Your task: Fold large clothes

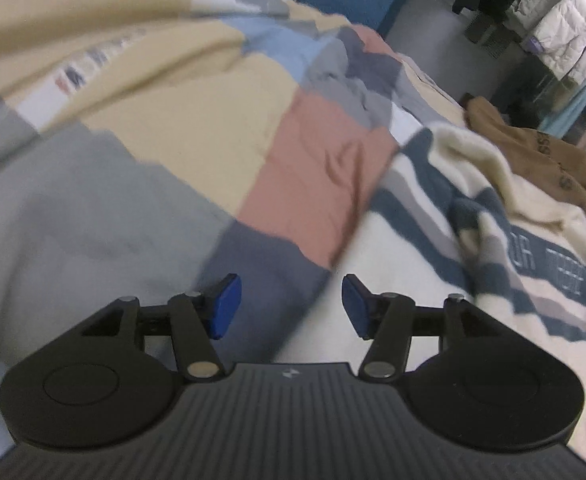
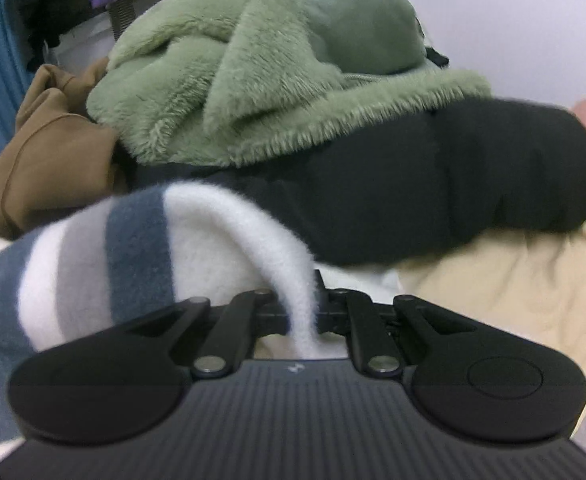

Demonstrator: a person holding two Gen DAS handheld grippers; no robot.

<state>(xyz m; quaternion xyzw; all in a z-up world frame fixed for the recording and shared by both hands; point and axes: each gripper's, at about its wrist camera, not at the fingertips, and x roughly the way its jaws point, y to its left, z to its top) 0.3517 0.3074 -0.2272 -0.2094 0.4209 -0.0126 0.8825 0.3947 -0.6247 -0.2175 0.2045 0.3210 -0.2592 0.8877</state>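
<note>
The striped fleece garment (image 1: 473, 264), cream with dark blue and grey bands, serves as the landmark; it lies spread on a bed covered by a patchwork bedspread (image 1: 197, 132) of tan, pink, grey and blue blocks.

Left of the garment, the left hand-held gripper (image 1: 291, 304) hangs over the bedspread's dark blue patch, at the garment's left edge. Its jaws stand released, the blue pads (image 1: 226, 306) well apart, with nothing between them.

On the garment itself, a blue band carries pale block lettering; the letters are blurred and only partly legible, so the wording cannot be given.

Beyond the garment, toward its upper right, lies a brown sweatshirt (image 1: 549, 152). Dark printed letters run along it; "ESS" can be made out, the rest cannot. Farther behind, pale padded jackets (image 1: 565, 28) hang on a rack.

At the garment's right-hand part, the right hand-held gripper (image 2: 303, 312) is clenched on a fold of the white fleece, which rises in an arch between the jaws and drapes leftward with its striped section.

Directly behind that fold lies a black garment (image 2: 453, 184), and on top of it a green fluffy jacket (image 2: 261, 64). The brown sweatshirt sits to the left of the green jacket. A small logo mark on each gripper body is too small to read.
</note>
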